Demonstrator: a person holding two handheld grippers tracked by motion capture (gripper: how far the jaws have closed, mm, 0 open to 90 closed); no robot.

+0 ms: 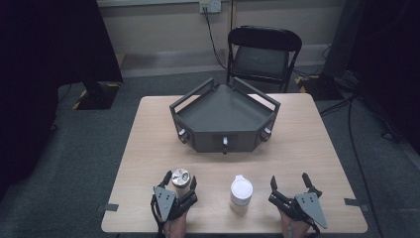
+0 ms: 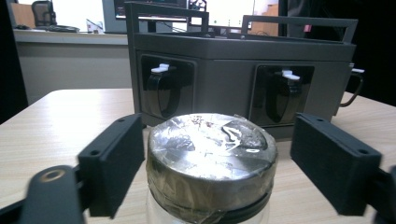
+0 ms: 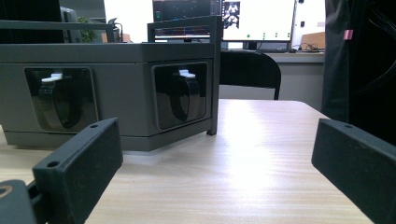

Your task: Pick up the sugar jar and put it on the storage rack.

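No text, label, brand or number can be read anywhere. The monitor screens (image 3: pixel 224 21) behind the table in the right gripper view carry lit windows and small marks, but they are too small and blurred to make out.

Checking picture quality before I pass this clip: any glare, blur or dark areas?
High view: dim, corners nearly black, tabletop evenly lit. Left gripper view: glare on the jar foil lid, near jaw edges soft. Right gripper view: bright sheen on the table, background screens overexposed.
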